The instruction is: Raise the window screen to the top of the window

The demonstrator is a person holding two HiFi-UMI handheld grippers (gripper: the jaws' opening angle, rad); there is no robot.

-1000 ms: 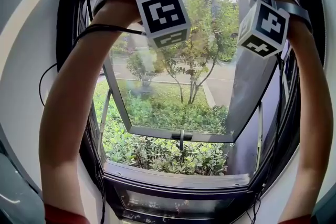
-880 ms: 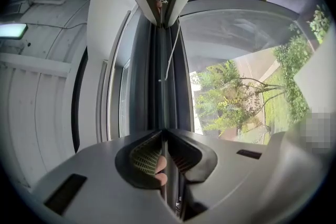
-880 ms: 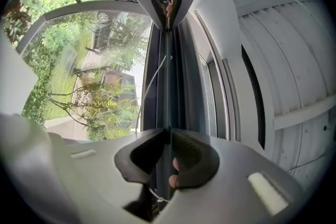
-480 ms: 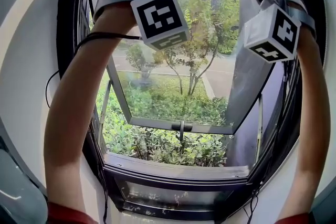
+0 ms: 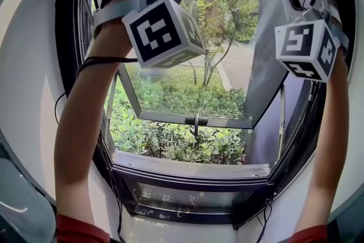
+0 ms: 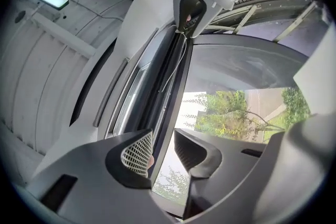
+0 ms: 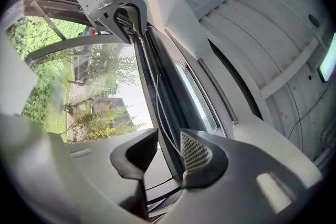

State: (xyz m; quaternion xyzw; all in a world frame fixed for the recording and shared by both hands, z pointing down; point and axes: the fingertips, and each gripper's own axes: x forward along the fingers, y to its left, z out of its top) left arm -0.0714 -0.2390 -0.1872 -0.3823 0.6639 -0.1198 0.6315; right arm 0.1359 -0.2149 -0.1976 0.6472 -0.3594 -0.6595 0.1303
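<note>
Two grippers are raised to the top of the window, side by side. The left gripper point(image 6: 163, 138) has its jaws spread, having just been opening. The dark bar of the window screen point(image 6: 170, 81) shows in the gap and is not pinched. The right gripper point(image 7: 169, 135) stands the same way, with its jaws apart after just opening wider. The same bar runs between them ungripped. That bar lies along the upper edge of the window frame point(image 5: 71, 65). Lower down, the glass sash point(image 5: 170, 116) tilts outward over green shrubs point(image 5: 170, 148).
</note>
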